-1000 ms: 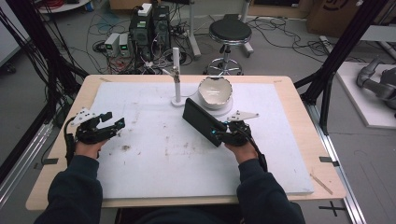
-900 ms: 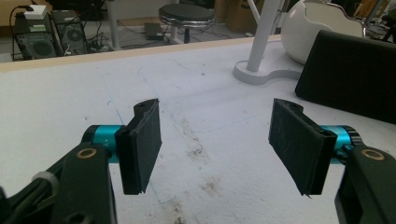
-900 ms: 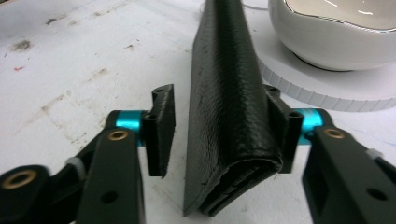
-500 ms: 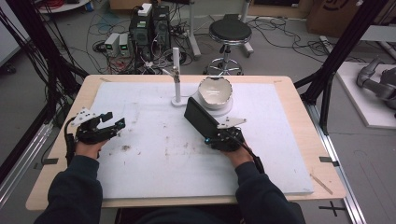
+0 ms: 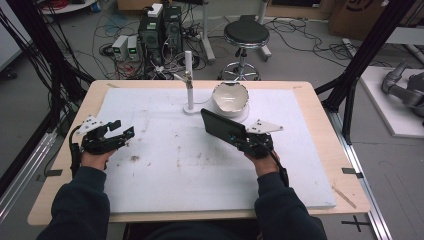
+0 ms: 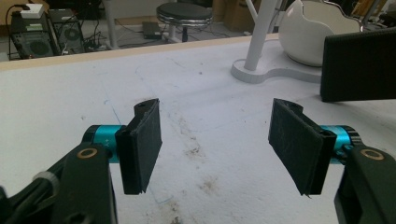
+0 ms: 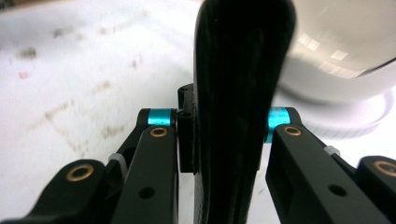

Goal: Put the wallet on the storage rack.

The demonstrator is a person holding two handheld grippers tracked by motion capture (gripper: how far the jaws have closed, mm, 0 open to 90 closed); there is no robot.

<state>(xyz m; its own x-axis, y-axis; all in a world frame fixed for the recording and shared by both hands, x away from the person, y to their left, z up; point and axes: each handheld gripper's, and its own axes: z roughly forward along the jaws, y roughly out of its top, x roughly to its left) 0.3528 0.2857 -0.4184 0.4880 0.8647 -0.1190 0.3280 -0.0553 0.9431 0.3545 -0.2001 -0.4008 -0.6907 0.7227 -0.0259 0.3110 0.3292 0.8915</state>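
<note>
Black slab (image 7: 233,93) btwn right tongs (image 7: 224,121)

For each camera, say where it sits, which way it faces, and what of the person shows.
High view: above the person's side, facing forward and down on the table; forearms, both hand-held grippers.
Left gripper view: rides the left hand-held gripper, facing across the table; open jaws.
Right gripper view: rides the right hand-held gripper; jaws clamp the black case.
Shared: white bowl, case.
</note>
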